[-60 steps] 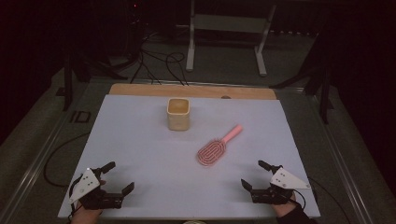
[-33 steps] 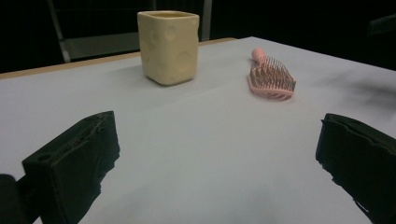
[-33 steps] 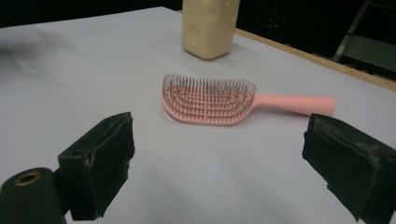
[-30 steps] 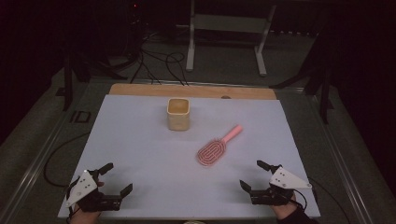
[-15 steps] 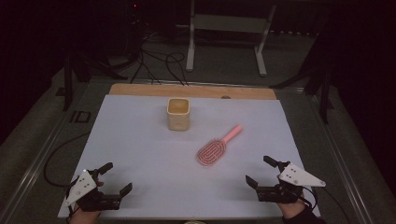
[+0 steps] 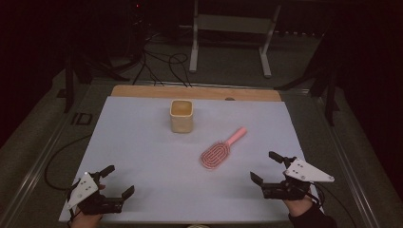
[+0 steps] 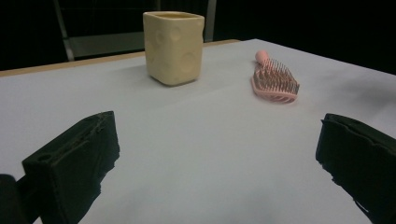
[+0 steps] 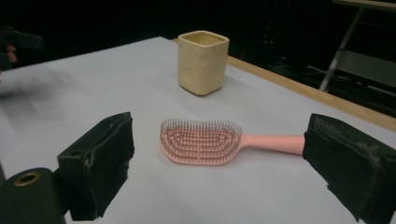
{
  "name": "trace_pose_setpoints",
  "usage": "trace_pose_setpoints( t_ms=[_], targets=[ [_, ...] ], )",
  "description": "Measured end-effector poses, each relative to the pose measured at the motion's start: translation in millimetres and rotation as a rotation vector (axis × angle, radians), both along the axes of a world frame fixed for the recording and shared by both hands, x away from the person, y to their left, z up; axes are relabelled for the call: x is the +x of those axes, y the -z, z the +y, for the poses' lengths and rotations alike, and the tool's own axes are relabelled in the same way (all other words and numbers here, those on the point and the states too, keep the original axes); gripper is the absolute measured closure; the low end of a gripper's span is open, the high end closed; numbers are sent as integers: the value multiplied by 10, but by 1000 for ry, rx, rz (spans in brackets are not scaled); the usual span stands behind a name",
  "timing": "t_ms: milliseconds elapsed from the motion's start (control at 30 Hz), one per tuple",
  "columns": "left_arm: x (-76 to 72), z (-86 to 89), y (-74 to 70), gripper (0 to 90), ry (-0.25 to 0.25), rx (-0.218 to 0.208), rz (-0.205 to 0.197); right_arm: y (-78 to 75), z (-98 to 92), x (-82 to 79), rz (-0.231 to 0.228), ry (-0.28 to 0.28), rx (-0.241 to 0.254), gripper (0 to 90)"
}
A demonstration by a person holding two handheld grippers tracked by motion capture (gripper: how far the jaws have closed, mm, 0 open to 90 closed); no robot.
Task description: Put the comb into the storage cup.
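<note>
now that your right gripper (image 6: 271,167) has slid toward the lower right, jaws spread and empty, it seems lined up on the pink brush (image 6: 219,150) at frame centre; left gripper (image 6: 112,181) waits spread.

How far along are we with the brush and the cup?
Nothing looks done: the pink hairbrush lies flat on the table, apart from the yellow cup. Nothing is in hand; left gripper and right gripper are open, empty. Any grasping and moving is left.
</note>
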State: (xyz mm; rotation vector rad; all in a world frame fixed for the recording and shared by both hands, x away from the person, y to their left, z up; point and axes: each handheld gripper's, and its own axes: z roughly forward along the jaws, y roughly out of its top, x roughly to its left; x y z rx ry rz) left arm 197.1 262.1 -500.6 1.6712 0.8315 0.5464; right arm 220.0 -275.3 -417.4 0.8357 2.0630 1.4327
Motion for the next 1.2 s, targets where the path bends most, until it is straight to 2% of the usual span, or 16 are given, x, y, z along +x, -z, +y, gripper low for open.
trace_pose_setpoints(
  t_ms=[367,600,767,1033,1200],
  targets=[
    [4,1,-1,3,2,0,2,-149,115,198,-6,-15,-14,85],
    [3,0,-1,4,4,-2,5,-189,189,350,-1,-24,-27,84],
    [4,-3,-1,3,5,-2,5,-179,225,459,4,-28,-44,85],
    [5,-7,1,3,8,2,6,-89,278,658,54,-46,-53,85],
    [7,-10,2,3,9,2,6,-45,298,784,65,-44,-63,85]
  ],
)
